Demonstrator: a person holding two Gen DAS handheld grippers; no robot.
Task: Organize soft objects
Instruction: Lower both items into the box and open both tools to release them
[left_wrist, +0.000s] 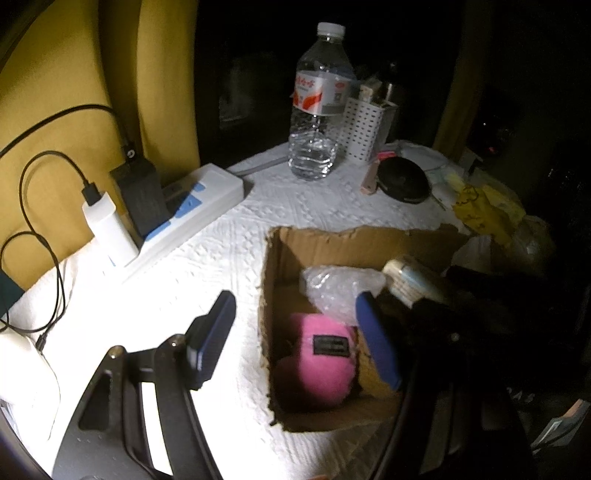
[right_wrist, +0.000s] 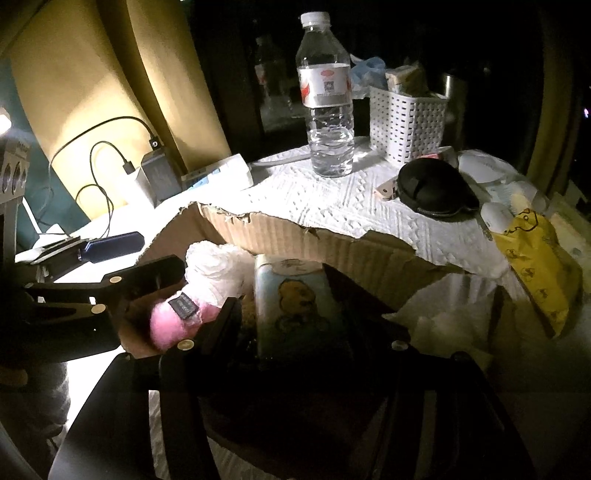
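Cardboard box (left_wrist: 280, 258) with torn rim sits on the white-covered table (left_wrist: 229, 236). Inside it: a pink fuzzy item (left_wrist: 317, 365) with a dark label, a crumpled clear plastic bag (left_wrist: 340, 284), and a soft pack with a yellow duck print (right_wrist: 295, 306).

Handling, as a judgement: the pink item looks light, plush and squashy, so it should give under the pads; grab it across the fat middle, not by the label. The plastic bag looks near weightless, slippery and crinkly, so pinch a bunched fold. The duck pack looks light and pliable, like tissues or wipes; best taken across its narrow sides. Nothing here looks fragile. The box wall is flimsy and torn and may drag along if bumped.

Left gripper (left_wrist: 295, 332): pointing steeply down at the box's near left corner, jaws apart, nothing between them. One blue pad (left_wrist: 212, 343) is outside the box over the table, the other over the box interior, so it straddles the left wall.

Right gripper (right_wrist: 284, 317): angled down into the box on the right side, jaws apart either side of the duck pack. It is too dark to tell whether the pads press on the pack, so grip unclear.

Water bottle (left_wrist: 317, 107), white basket (right_wrist: 406, 122) and power strip (left_wrist: 199, 199) stand well behind the box.
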